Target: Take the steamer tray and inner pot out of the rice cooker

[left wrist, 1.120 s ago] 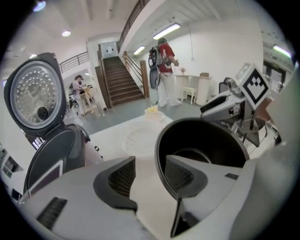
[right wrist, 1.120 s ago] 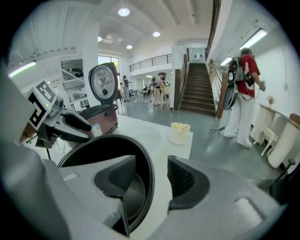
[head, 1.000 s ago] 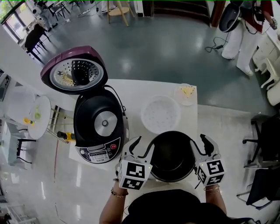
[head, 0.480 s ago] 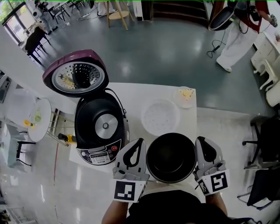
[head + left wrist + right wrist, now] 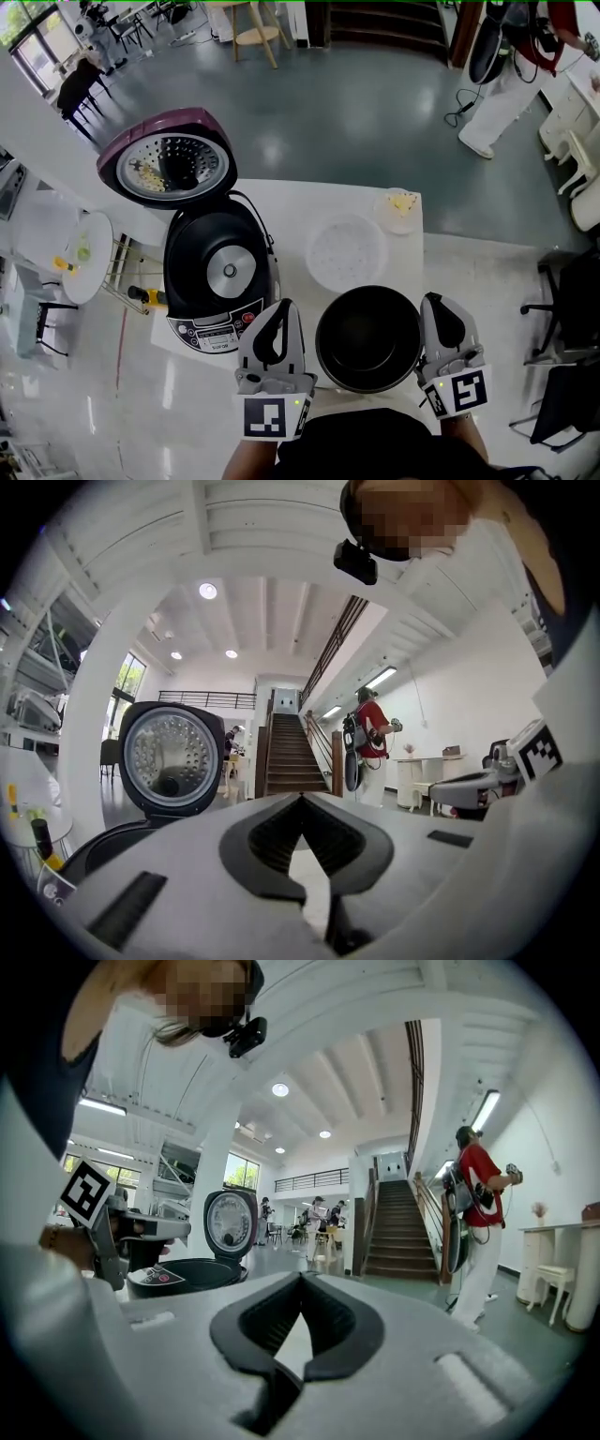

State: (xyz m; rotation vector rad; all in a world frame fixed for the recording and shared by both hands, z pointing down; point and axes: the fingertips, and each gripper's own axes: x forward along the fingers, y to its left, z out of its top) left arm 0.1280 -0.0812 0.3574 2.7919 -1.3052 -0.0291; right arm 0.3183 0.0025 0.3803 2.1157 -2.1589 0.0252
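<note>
The black inner pot (image 5: 367,337) stands on the white table (image 5: 281,202) in front of me, out of the cooker. Beyond it lies the white steamer tray (image 5: 345,251). At the left sits the rice cooker (image 5: 220,272), empty, with its purple lid (image 5: 169,159) raised. My left gripper (image 5: 284,305) hovers just left of the pot, shut, holding nothing. On the pot's right my right gripper (image 5: 431,298) is also shut and empty. Both point level: the left gripper (image 5: 302,799) faces the lid (image 5: 171,757), and the right gripper (image 5: 302,1277) faces the stairs.
A small bowl (image 5: 400,204) with something yellow sits at the table's far right corner. A person in red (image 5: 476,1194) stands by the staircase. Round side tables (image 5: 80,248) are left of the cooker, black chairs (image 5: 567,300) at the right.
Both grippers were open low beside the pot's rim; they have shut empty, lifted and tipped up to point level. The pot has stayed on the table.
</note>
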